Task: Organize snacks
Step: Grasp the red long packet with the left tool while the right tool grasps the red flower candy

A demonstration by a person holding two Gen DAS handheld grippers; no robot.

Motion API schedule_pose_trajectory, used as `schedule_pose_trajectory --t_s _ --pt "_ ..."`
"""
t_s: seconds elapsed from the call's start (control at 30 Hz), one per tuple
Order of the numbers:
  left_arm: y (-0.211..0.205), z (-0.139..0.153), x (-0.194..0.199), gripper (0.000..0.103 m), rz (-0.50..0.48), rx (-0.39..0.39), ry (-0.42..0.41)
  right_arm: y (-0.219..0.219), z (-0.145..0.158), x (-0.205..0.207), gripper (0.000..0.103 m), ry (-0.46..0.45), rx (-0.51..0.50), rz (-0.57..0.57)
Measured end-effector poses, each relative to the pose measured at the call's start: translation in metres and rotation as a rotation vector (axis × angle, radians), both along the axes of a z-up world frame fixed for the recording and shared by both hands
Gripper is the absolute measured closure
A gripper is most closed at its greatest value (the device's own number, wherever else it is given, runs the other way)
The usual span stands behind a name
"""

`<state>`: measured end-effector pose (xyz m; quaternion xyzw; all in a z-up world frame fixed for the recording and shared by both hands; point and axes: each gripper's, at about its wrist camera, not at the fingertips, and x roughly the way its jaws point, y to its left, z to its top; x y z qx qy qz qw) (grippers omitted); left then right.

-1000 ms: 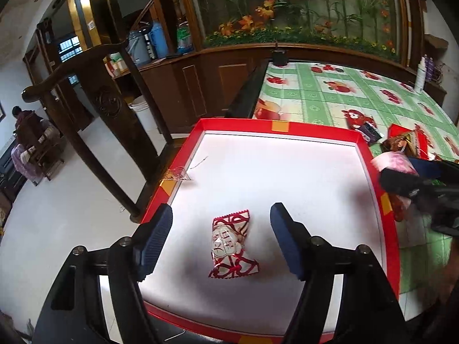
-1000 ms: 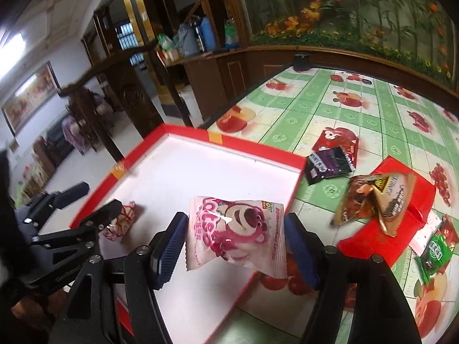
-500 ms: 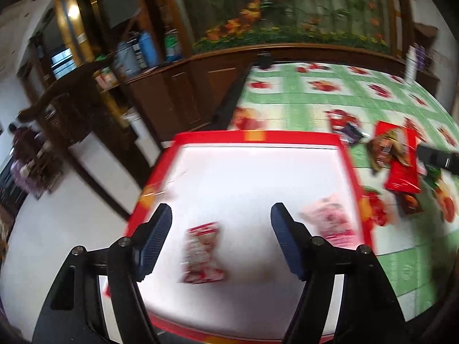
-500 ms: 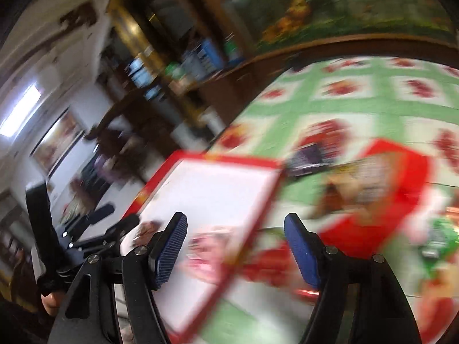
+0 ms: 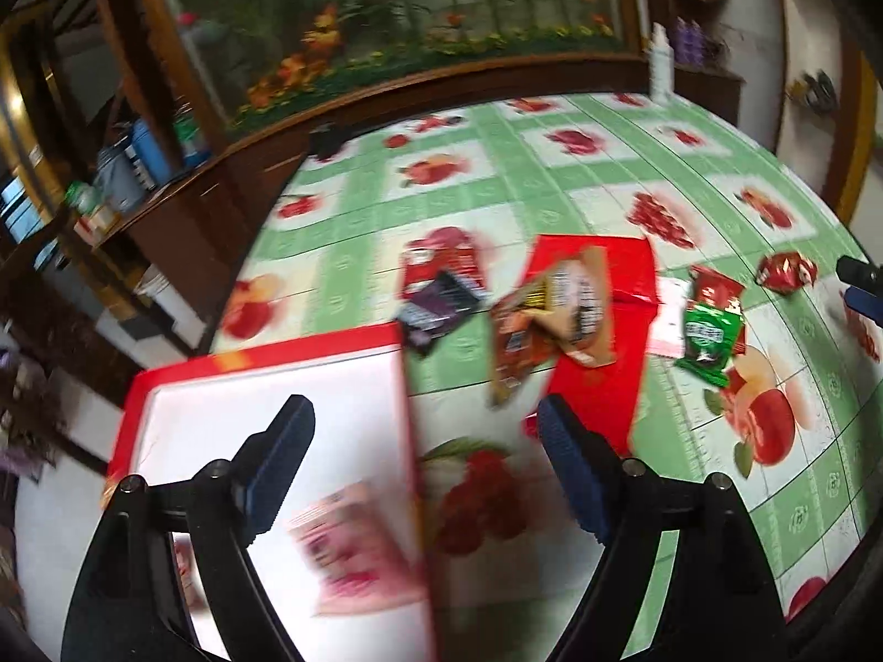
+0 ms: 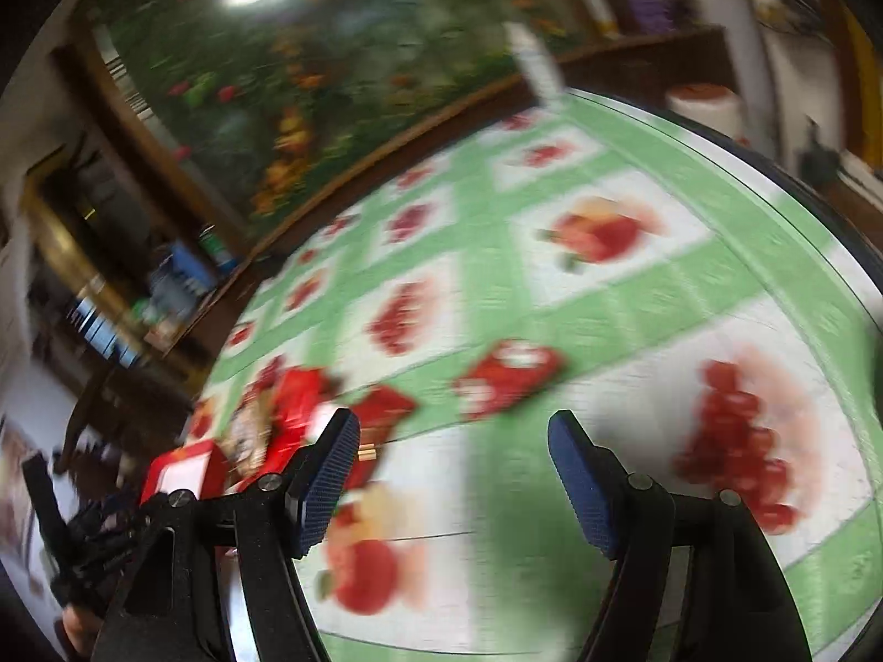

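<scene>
The table [image 5: 579, 187] has a green fruit cloth. Both grippers' fingers are spread and hold nothing; the left gripper [image 5: 425, 474] has just opened wider. A pink snack bag [image 5: 358, 551] lies in the red tray [image 5: 265, 358] at the table's edge.

light: even daylight | blur: heavy motion smear, right wrist worst | edges: fisheye bending, dark corners

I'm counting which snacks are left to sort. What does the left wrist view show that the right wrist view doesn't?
Only the left wrist view shows the pink packet lying in the red tray, plus the dark purple packet and green packet on the tablecloth. Only the right wrist view shows fruit prints ahead of the open right tool. Both show the red-and-white candy.
</scene>
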<state>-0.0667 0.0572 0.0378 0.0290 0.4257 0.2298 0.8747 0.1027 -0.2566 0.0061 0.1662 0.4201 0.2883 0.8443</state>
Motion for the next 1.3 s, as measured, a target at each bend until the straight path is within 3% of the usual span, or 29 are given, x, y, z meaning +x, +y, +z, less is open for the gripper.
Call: schedule_pose_trajectory --t_s 0.2,0.4,0.5,0.57,0.63,0.67,0.73,0.83,1.0,1.17,1.3 --pt "-0.012 -0.023 0.030 0.020 -0.021 -0.045 0.069 -0.009 -0.027 0.027 0.029 0.129 0.061 -0.045" --pt "-0.013 -0.039 0.047 0.020 -0.017 -0.095 0.094 0.008 -0.044 0.050 0.029 0.246 0.192 -0.074" --pt "-0.012 -0.041 0.052 0.020 -0.018 -0.116 0.084 0.012 -0.046 0.055 0.031 0.250 0.211 -0.073" --pt "-0.011 -0.042 0.054 0.020 -0.014 -0.140 0.078 0.015 -0.047 0.055 0.039 0.246 0.208 -0.064" --pt "-0.012 -0.043 0.056 0.020 -0.019 -0.156 0.070 0.018 -0.050 0.057 0.069 0.258 0.192 -0.059" --pt "-0.014 -0.044 0.056 0.020 -0.027 -0.160 0.067 0.019 -0.053 0.057 0.071 0.267 0.182 -0.057" --pt "-0.018 -0.045 0.057 0.021 -0.038 -0.163 0.058 0.020 -0.055 0.058 0.071 0.269 0.191 -0.055" --pt "-0.023 -0.048 0.055 0.040 -0.060 -0.194 0.034 0.025 -0.051 0.054 0.071 0.231 0.141 -0.050" --pt "-0.038 -0.049 0.048 0.053 -0.089 -0.159 0.013 0.032 -0.048 0.048 0.071 0.201 0.102 -0.034" --pt "-0.059 -0.048 0.022 0.055 -0.177 -0.193 0.026 0.030 -0.049 0.048 0.071 0.208 0.115 -0.034" --pt "-0.061 -0.043 -0.001 0.055 -0.205 -0.301 0.060 0.032 -0.048 0.049 0.071 0.203 0.108 -0.032"
